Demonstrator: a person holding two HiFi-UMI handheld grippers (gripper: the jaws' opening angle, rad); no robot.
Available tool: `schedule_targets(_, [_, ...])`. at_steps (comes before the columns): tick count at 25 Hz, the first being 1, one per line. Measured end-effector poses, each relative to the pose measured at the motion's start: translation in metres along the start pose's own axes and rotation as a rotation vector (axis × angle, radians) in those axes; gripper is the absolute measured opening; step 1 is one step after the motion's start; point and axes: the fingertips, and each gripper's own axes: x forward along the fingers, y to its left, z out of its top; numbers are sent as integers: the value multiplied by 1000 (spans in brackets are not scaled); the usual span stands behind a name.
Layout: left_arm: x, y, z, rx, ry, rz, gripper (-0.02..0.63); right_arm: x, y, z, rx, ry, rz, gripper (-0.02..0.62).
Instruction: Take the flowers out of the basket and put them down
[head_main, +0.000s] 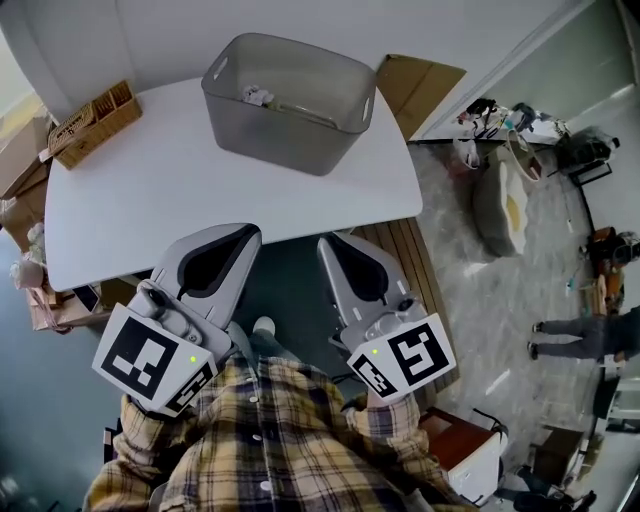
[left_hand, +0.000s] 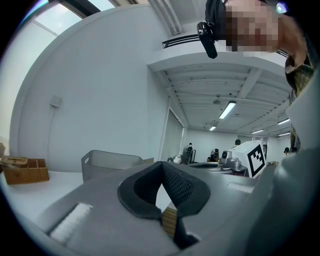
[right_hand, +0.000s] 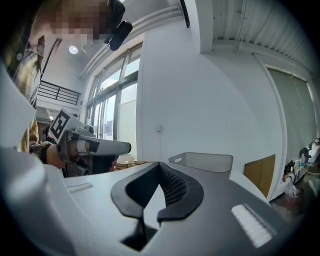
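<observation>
Flowers (head_main: 257, 95), as far as the head view shows them, are lying inside the grey translucent basket (head_main: 330, 150). A pale crumpled bloom is sitting at its left end, and what seems a thin stem is running rightward along the bottom. The smooth-walled, round-cornered basket is standing at the far edge of the white counter (head_main: 150, 200), with a woven wicker box (head_main: 95, 122) well to its left. The left gripper (head_main: 245, 232) and right gripper (head_main: 335, 240) are hovering at the near edge. Both are pointing at the basket and look about equally distant from it.

Looking along the left gripper (left_hand: 161, 164), its ribbed dark pads are meeting at the tips with nothing between them, and the basket (left_hand: 107, 162) is lying ahead, slightly left.

Along the right gripper (right_hand: 159, 164), the jaws are likewise pressing together empty, and the basket (right_hand: 202, 162) is sitting ahead, slightly right.
</observation>
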Motion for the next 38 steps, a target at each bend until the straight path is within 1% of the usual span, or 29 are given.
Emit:
schedule_targets(10, [24, 29, 0, 5, 0, 32, 12, 33, -21, -6, 18, 7, 35, 5])
schedule_targets(16, [50, 57, 8, 2, -15, 34, 12, 64, -43, 1, 5, 7, 40, 5])
schedule_targets(23, [81, 105, 20, 2, -18, 35, 12, 116, -69, 11, -2, 8, 40, 5])
schedule_targets(28, [101, 152, 28, -4, -12, 38, 12, 163, -86, 21, -6, 6, 38, 5])
schedule_targets(38, [128, 232, 31, -27, 20, 20, 12, 244, -106, 24, 8, 37, 17, 5])
